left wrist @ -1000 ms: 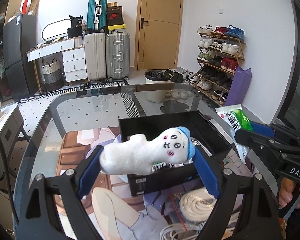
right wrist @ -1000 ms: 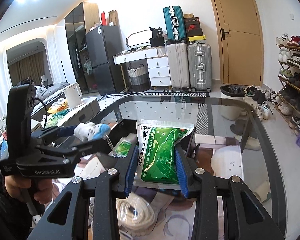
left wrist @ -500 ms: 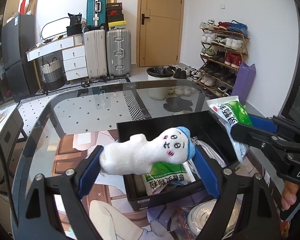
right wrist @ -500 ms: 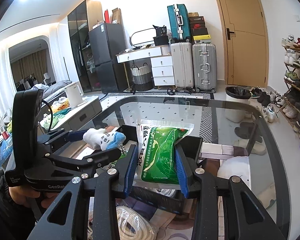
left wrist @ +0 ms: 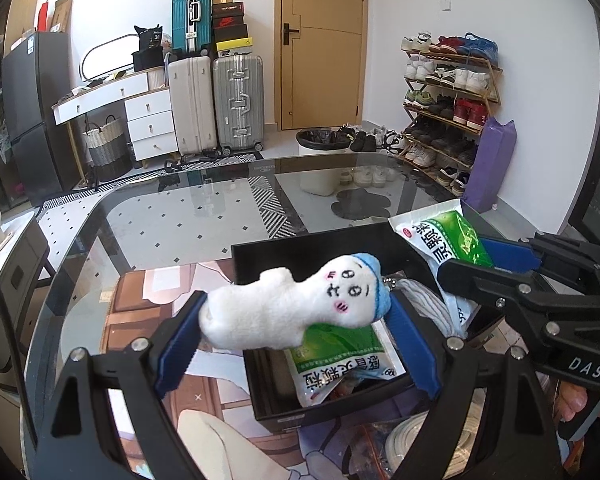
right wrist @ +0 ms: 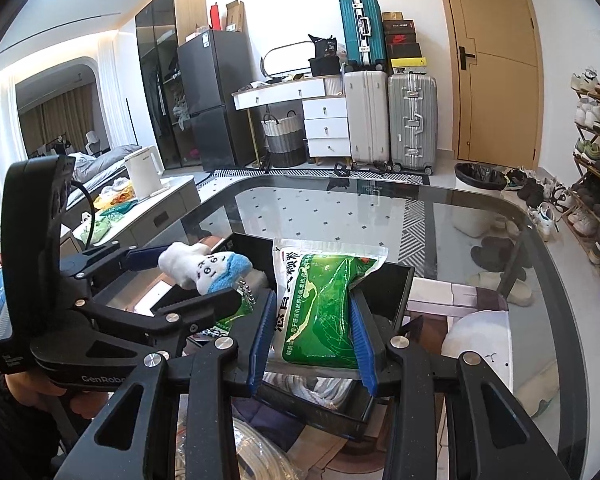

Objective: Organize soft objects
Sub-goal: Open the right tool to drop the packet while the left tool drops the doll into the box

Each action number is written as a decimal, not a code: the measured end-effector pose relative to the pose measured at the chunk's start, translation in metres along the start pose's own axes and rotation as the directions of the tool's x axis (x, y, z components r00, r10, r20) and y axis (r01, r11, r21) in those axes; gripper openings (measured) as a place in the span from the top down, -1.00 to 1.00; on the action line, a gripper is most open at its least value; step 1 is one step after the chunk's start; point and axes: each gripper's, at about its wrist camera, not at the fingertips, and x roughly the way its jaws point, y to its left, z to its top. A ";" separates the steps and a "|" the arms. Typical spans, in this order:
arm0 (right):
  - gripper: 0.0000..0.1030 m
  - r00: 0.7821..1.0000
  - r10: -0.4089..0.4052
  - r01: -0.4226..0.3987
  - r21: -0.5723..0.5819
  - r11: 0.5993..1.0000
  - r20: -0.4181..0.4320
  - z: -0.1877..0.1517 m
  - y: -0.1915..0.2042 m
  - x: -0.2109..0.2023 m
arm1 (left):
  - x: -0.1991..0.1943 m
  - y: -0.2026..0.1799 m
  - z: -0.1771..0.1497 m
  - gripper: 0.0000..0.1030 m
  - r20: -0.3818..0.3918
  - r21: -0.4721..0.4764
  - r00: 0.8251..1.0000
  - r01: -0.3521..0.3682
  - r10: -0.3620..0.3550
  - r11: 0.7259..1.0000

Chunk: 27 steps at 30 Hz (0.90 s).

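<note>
**A:** Which step is this? Left gripper (left wrist: 294, 316) has its jaws wide around the plush toy (left wrist: 288, 310), squeezing it end to end just above the black box (left wrist: 324, 246).

**B:** Drop-off, I reckon. Right gripper (right wrist: 310, 330) pinches the green packet (right wrist: 320, 312) narrow, also over the black box. Next: lower both, let go inside without snagging the packet already in there (left wrist: 336, 356).

**Hidden, cropped or unreadable**

The white plush toy with a blue cap (left wrist: 296, 306) covers the upper half of a green-and-white packet (left wrist: 342, 364) lying in the black open box (left wrist: 320, 246). A coiled white cable (left wrist: 420, 446) is cut off by the bottom edge (partly behind the claw's frame). The packet's lettering is too small to read.
</note>
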 end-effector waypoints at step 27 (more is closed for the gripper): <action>-0.62 1.000 -0.024 0.024 -0.012 1.000 -0.005 -0.015 -0.008 -0.031 | -0.007 -0.004 -0.002 -0.91 0.036 -0.003 0.999 0.035 -0.035 0.999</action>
